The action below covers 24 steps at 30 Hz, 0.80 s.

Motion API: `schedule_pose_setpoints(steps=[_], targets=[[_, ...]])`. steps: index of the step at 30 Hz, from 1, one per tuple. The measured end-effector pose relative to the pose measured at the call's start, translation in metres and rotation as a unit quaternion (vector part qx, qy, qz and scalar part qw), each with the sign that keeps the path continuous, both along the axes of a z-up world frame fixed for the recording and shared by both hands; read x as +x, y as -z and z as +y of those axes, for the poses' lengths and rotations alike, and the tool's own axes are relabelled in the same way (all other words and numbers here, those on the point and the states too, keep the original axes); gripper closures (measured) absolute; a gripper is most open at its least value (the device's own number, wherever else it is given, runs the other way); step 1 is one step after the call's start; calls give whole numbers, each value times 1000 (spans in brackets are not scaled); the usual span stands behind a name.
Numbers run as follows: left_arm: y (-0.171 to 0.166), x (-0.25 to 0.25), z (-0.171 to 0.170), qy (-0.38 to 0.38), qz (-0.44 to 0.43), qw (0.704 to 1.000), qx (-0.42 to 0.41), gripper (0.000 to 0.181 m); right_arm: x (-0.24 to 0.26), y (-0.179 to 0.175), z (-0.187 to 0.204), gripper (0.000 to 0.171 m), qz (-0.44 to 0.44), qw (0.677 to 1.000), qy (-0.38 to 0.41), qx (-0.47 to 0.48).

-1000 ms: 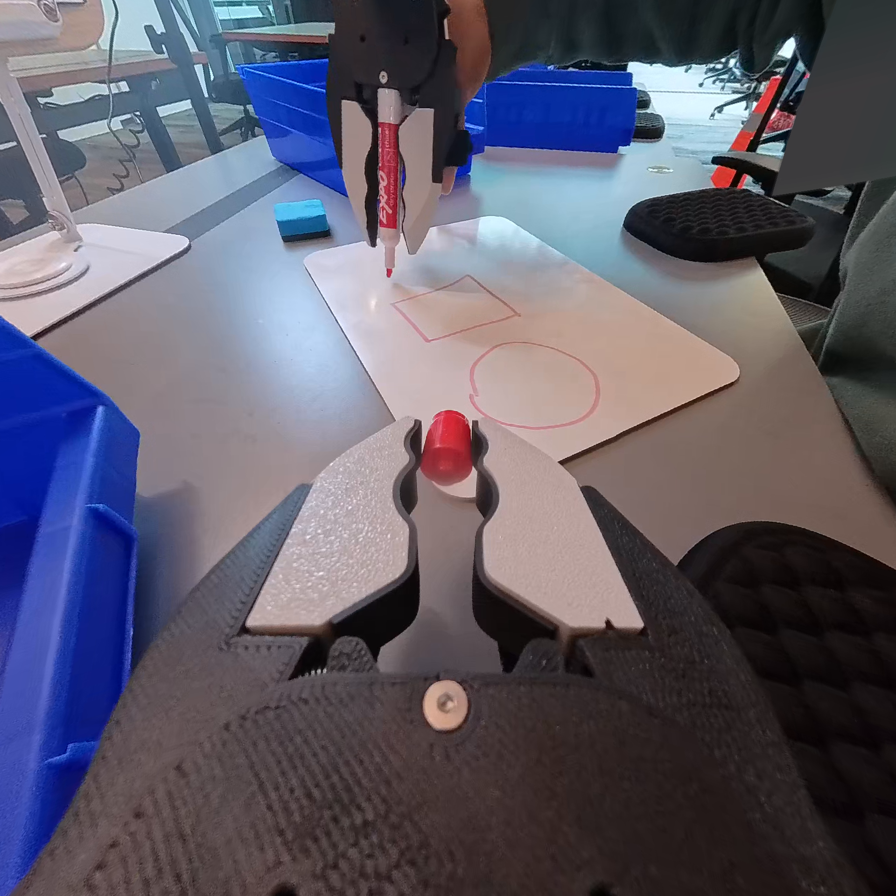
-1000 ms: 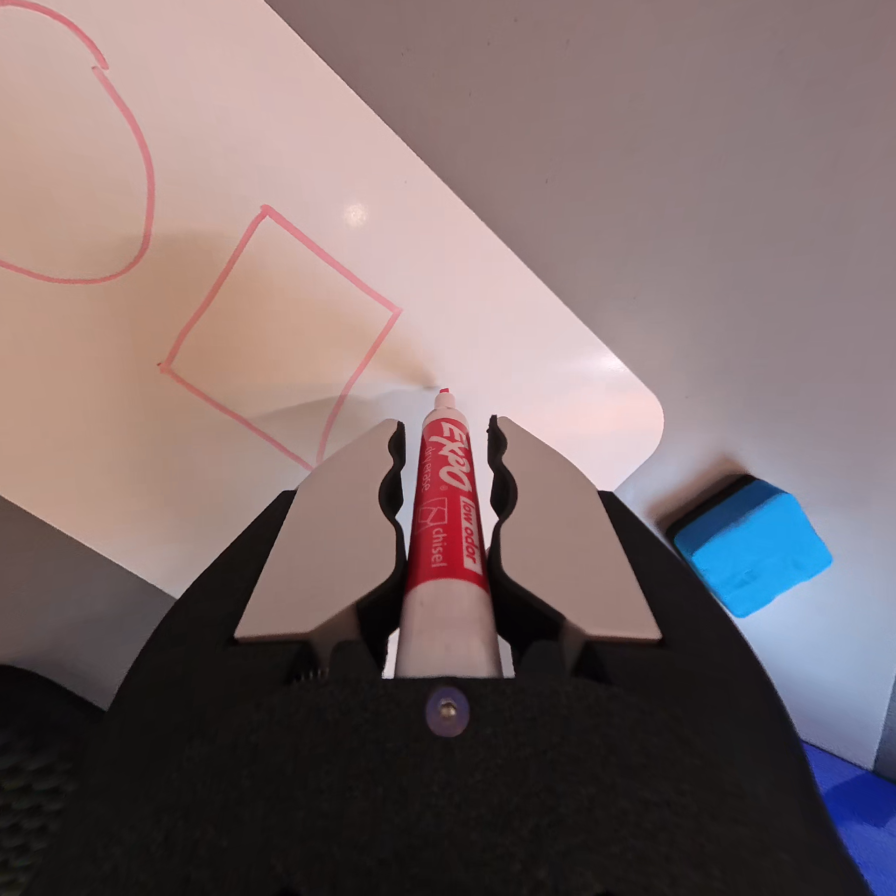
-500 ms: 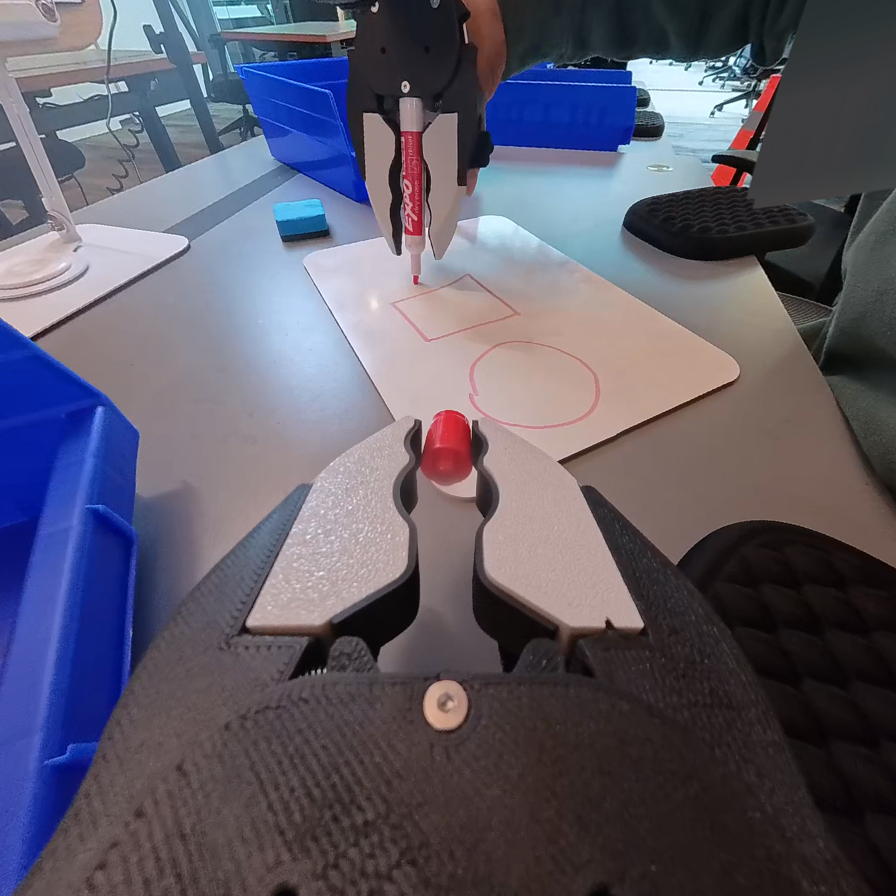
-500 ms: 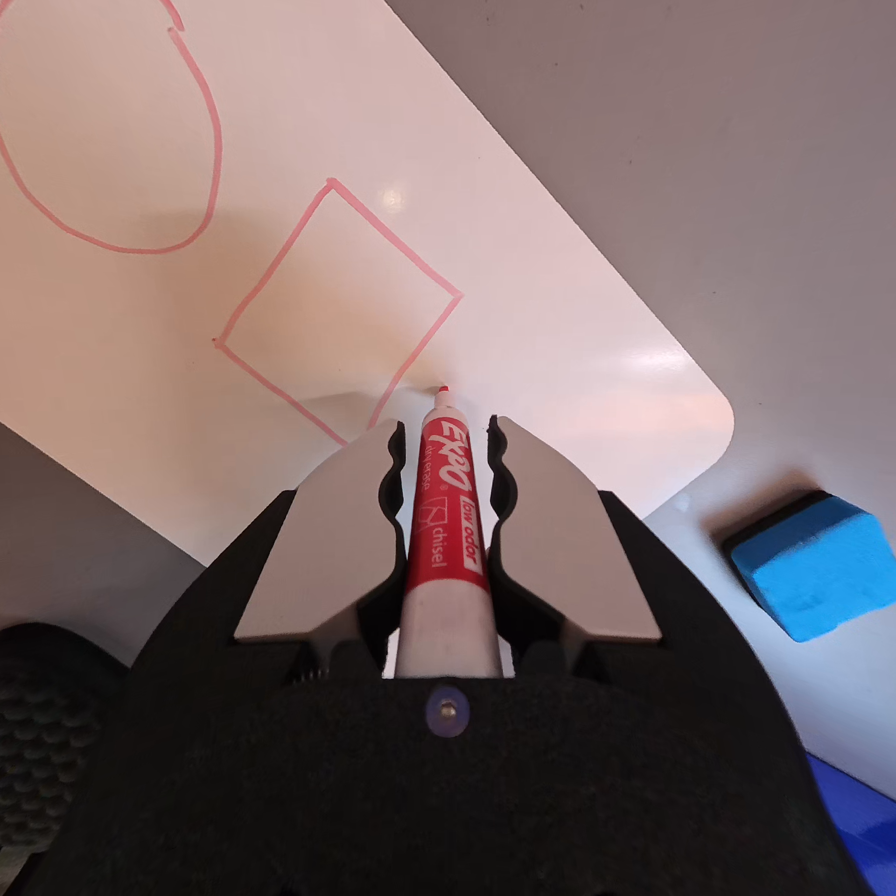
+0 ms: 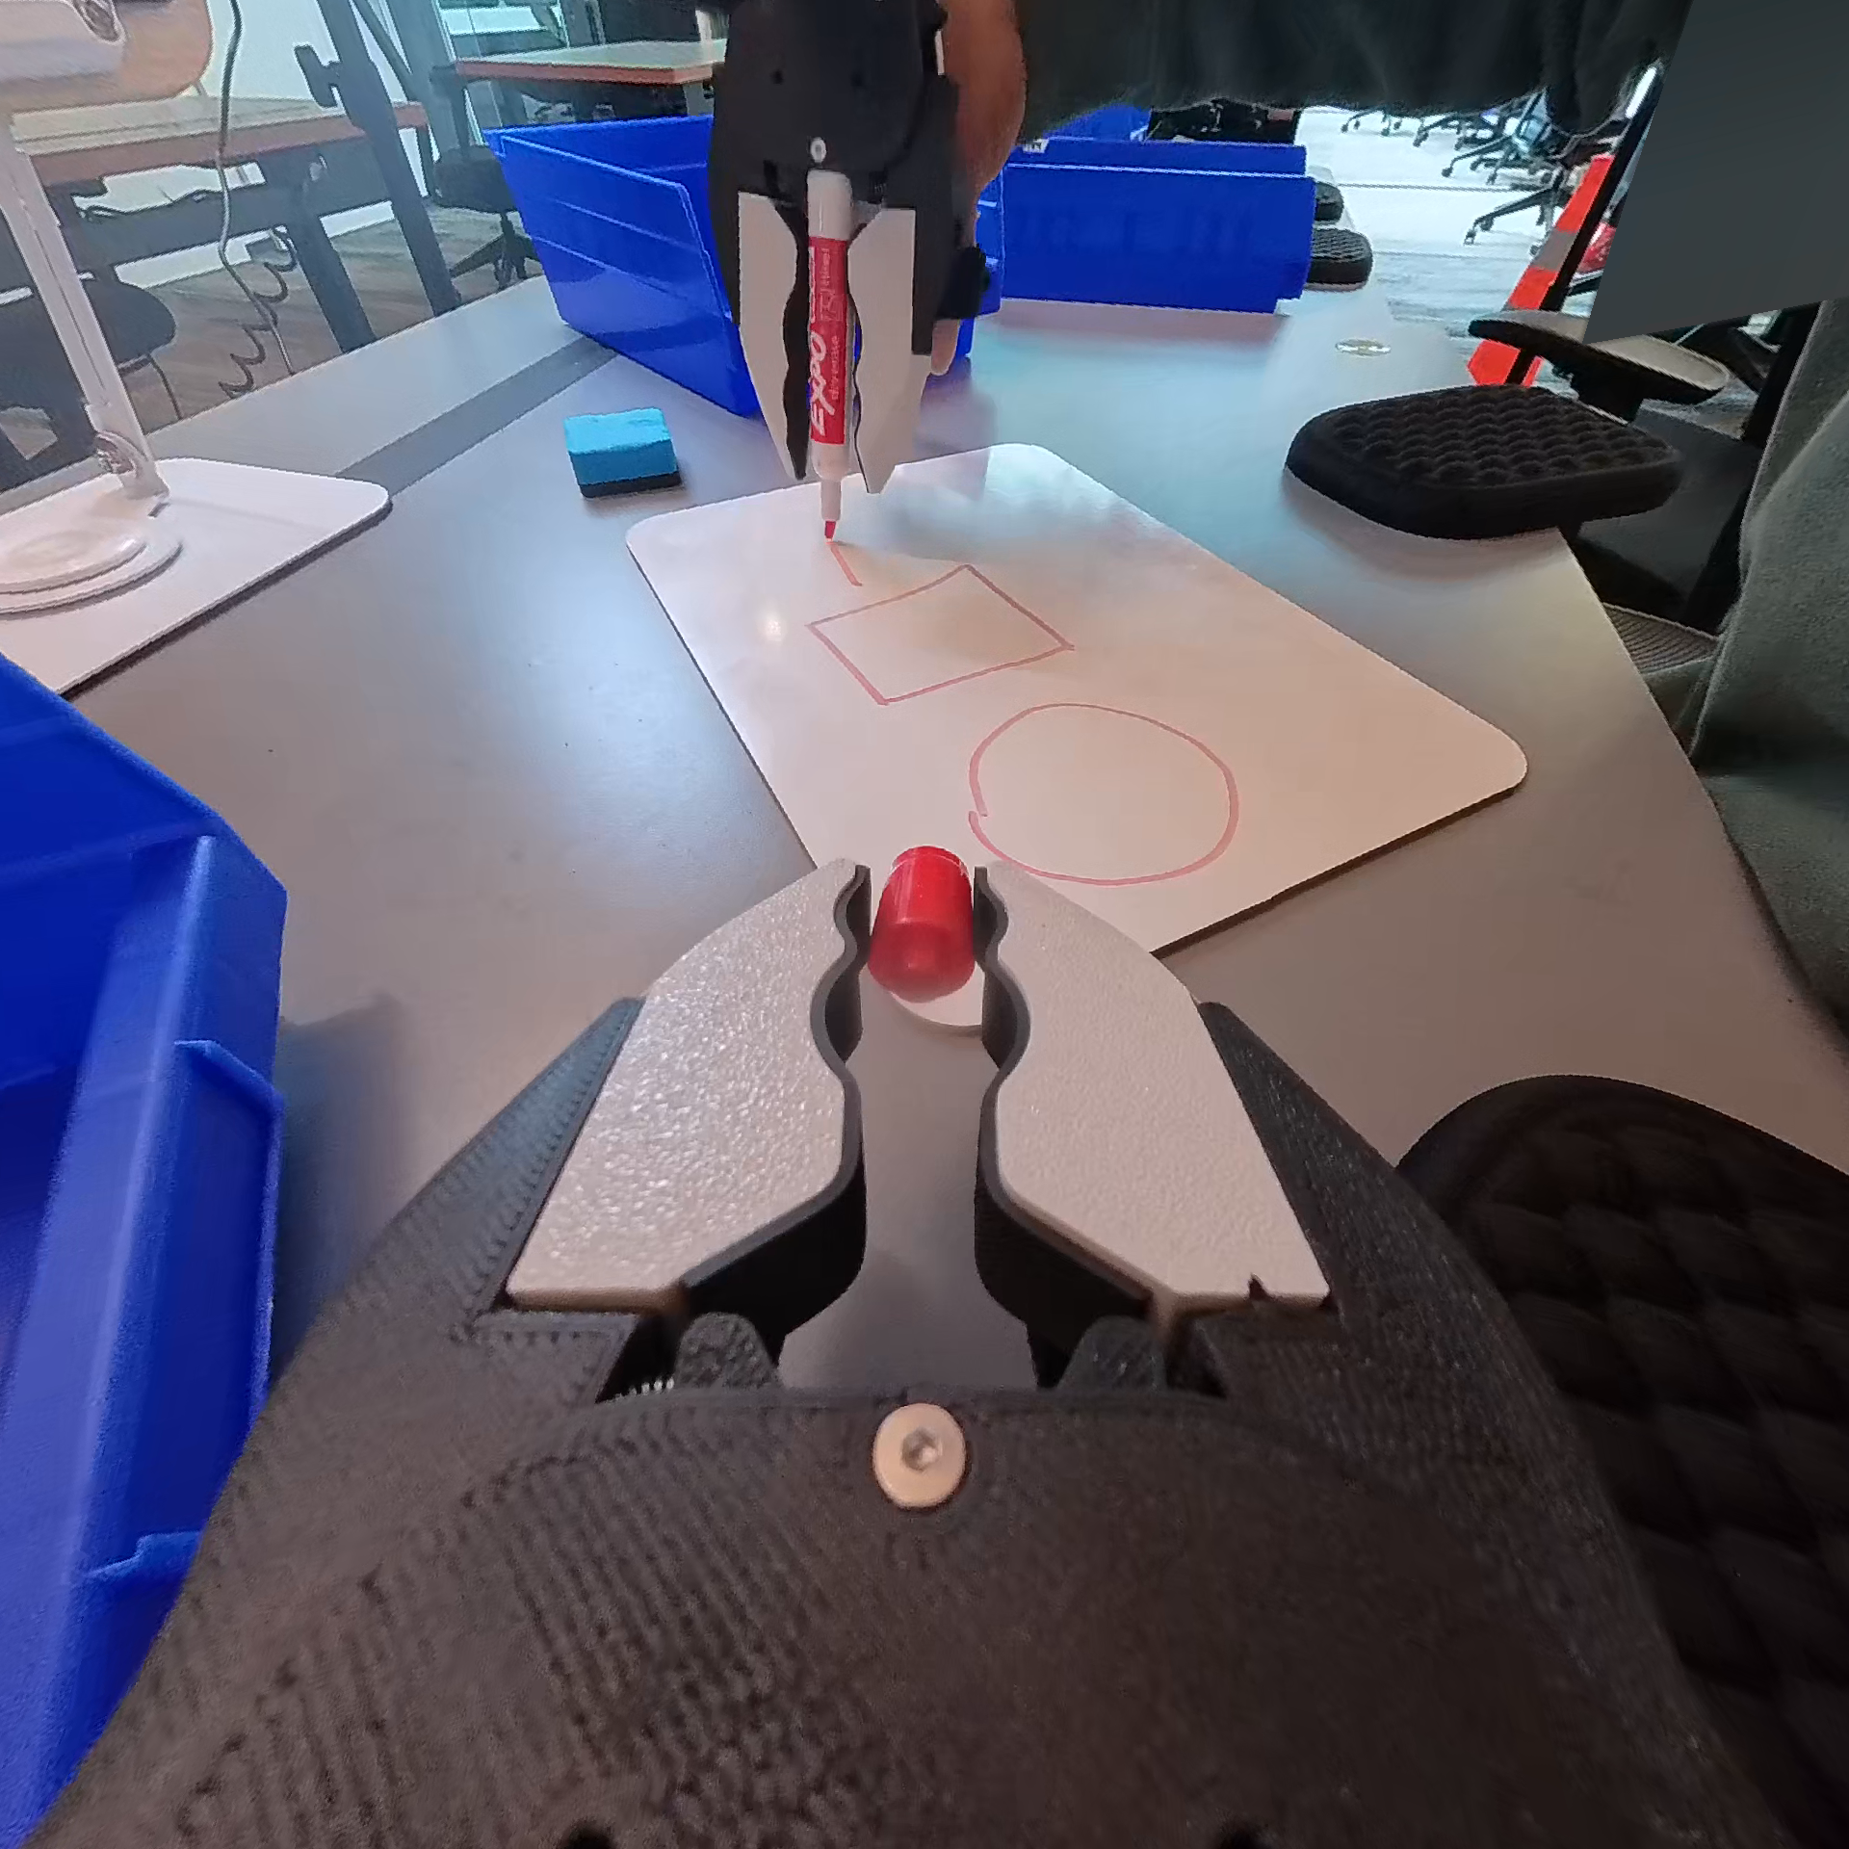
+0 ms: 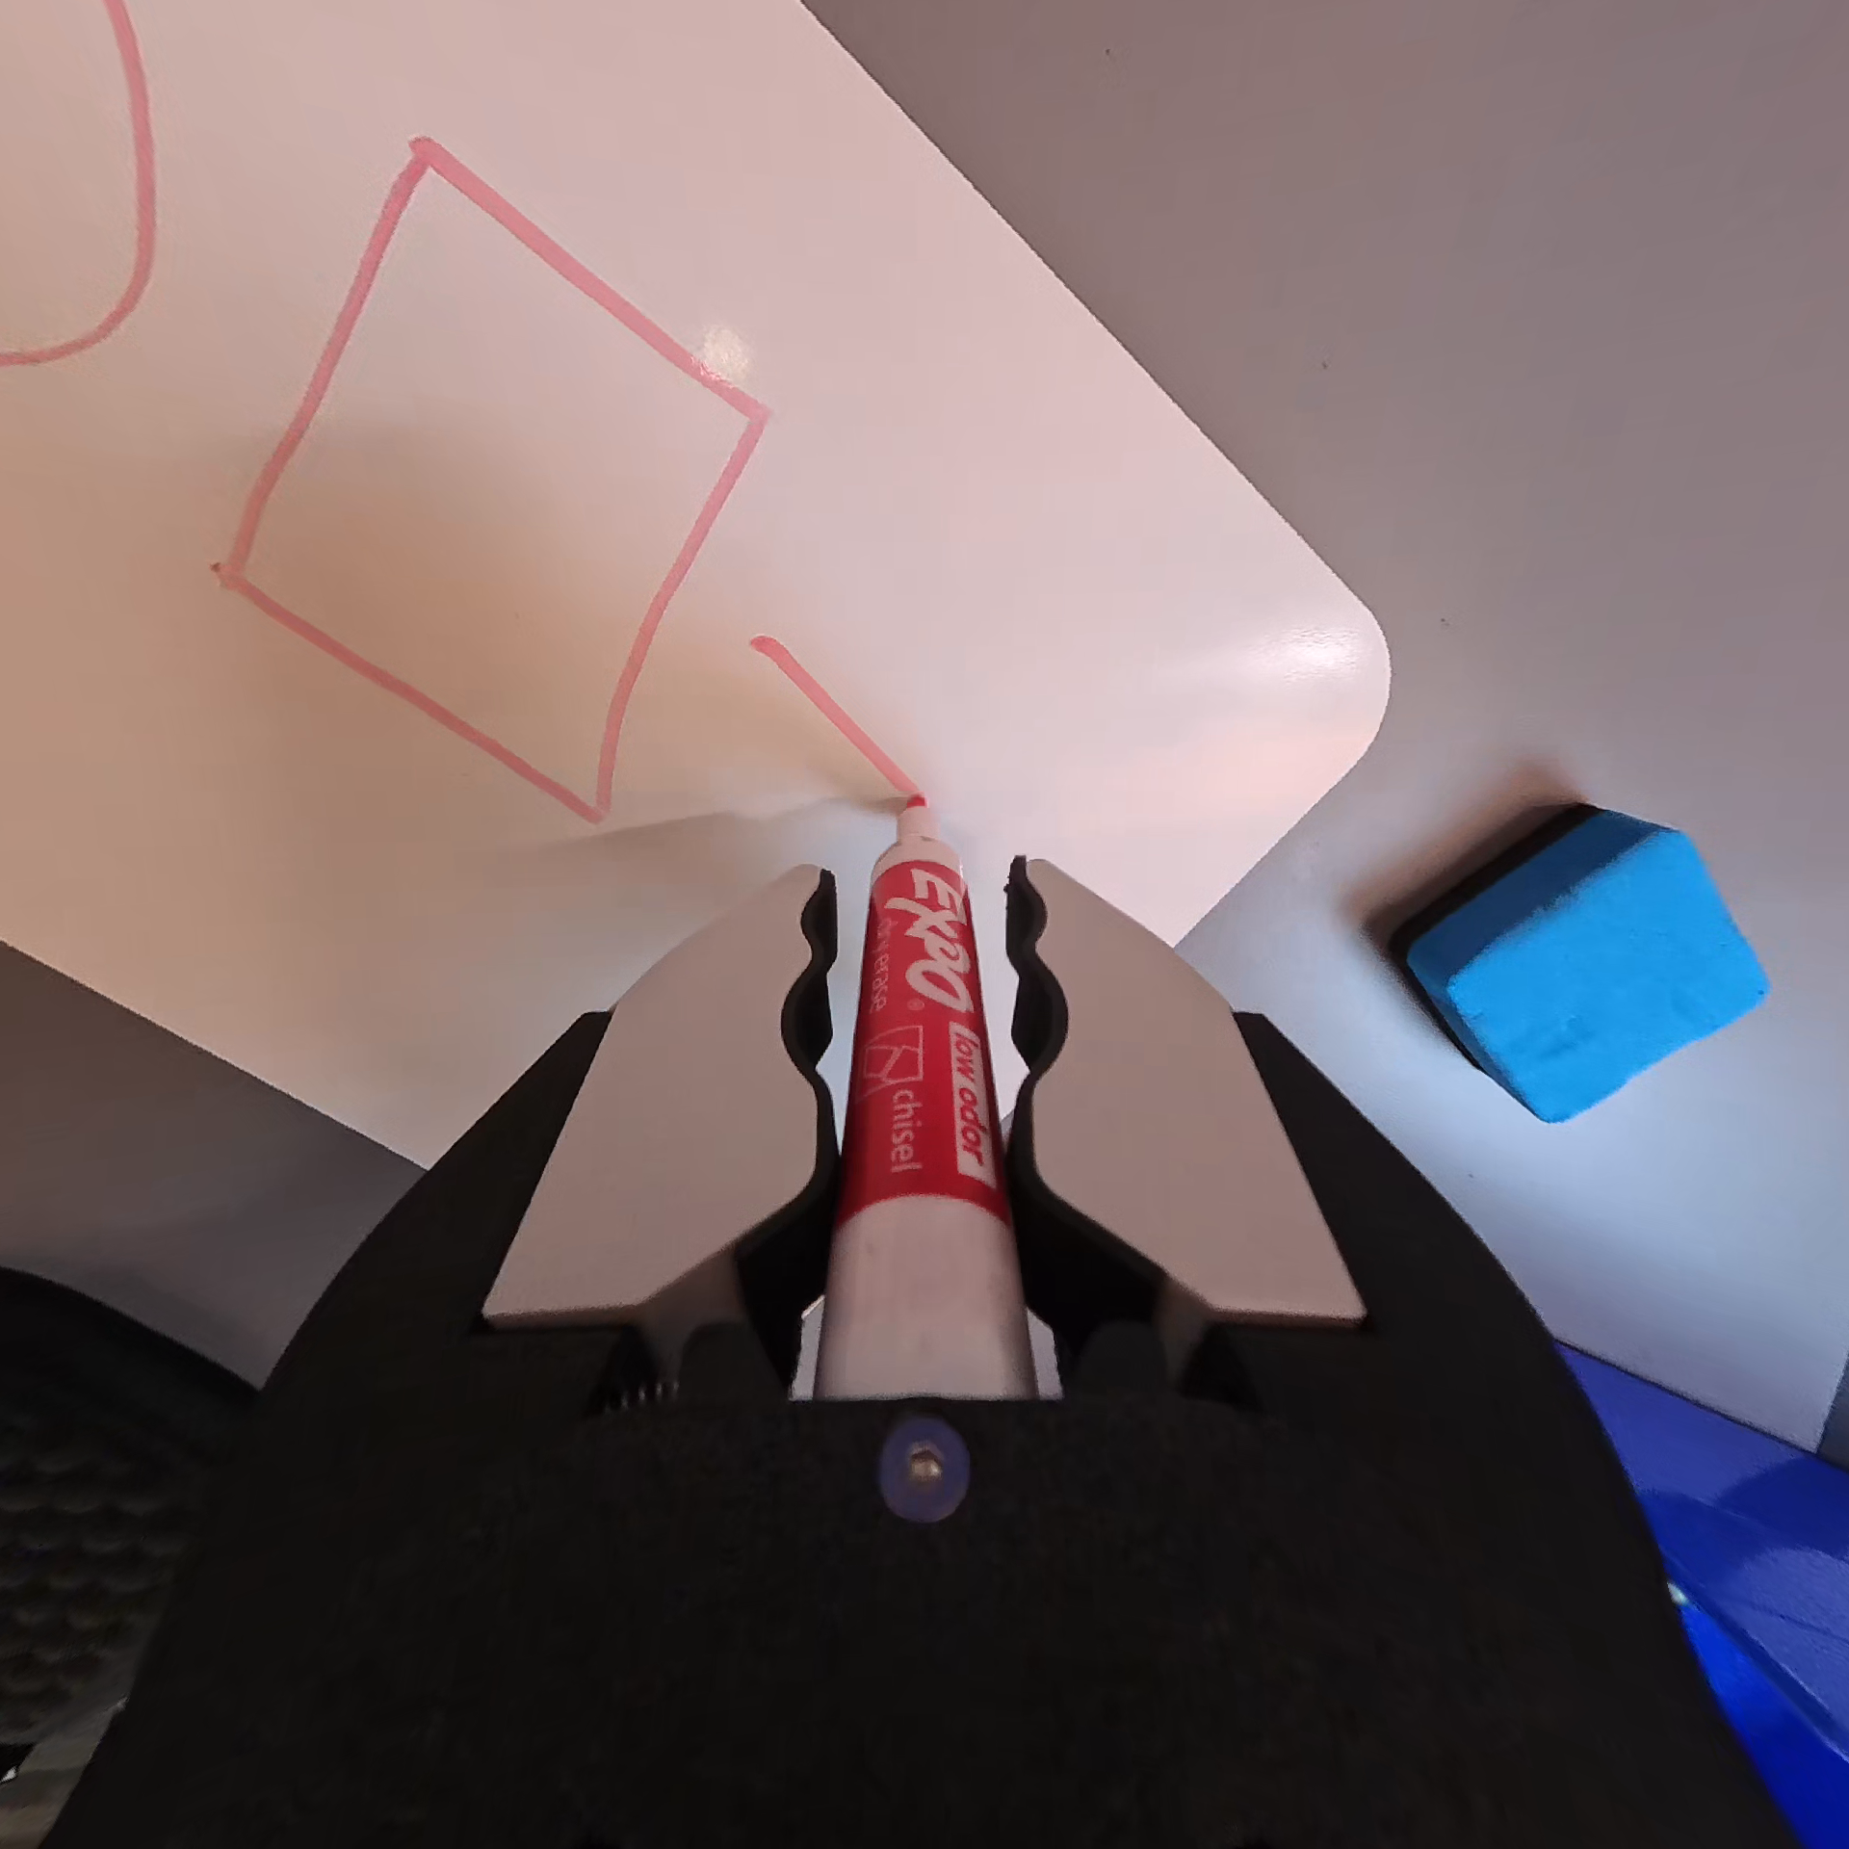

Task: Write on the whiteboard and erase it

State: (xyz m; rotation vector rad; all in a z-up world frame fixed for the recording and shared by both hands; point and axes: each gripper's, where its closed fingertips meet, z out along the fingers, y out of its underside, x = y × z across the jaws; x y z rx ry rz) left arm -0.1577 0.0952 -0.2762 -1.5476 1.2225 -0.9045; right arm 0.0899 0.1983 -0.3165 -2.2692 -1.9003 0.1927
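**Marker tip on the whiteboard, cap clamped in your L tongs**

Your R tongs [image 6: 915, 875] are clamped on the red marker [image 6: 926, 1051], barrel running straight out between the 2 fingers. In the left wrist view the R tongs [image 5: 835, 470] point down w/ the marker [image 5: 828, 350] near upright. Its tip touches the whiteboard [image 6: 951, 480] at the end of a short red stroke [image 6: 830, 715], close to the board's rounded corner. The stroke [image 5: 845, 565] sits just beside the red square [image 5: 936, 630], not touching it. The red circle [image 5: 1101, 795] is farther along the board, nearer your L side; its line doesn't quite close.

Your L tongs [image 5: 915, 880] are closed on the red cap [image 5: 920, 936] at the fingertips, over the near edge of the whiteboard [image 5: 1351, 720]. Can't tell if the cap touches the board.

The whiteboard lies flat on the grey tabletop [image 5: 450, 700]. The blue eraser [image 6: 1581, 961] rests on the tabletop just off the board's corner, apart from it, near the marker tip. Blue bins [image 5: 620, 230] stand behind the board, 1 more blue bin [image 5: 120, 1101] at your L.
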Motion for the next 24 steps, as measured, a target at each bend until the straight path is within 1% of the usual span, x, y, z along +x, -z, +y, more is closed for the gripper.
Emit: schedule_pose_setpoints(steps=[5, 14, 24], targets=[[0, 0, 0, 1, 0, 1000, 0, 162, -8, -10, 3, 138, 23, 1000, 4, 7], [0, 0, 0, 1, 1, 1000, 1, 162, -23, 0, 1, 138, 32, 999, -5, 1], [0, 0, 0, 1, 1, 1000, 1, 162, -18, 2, 1, 138, 21, 1000, 0, -5]])
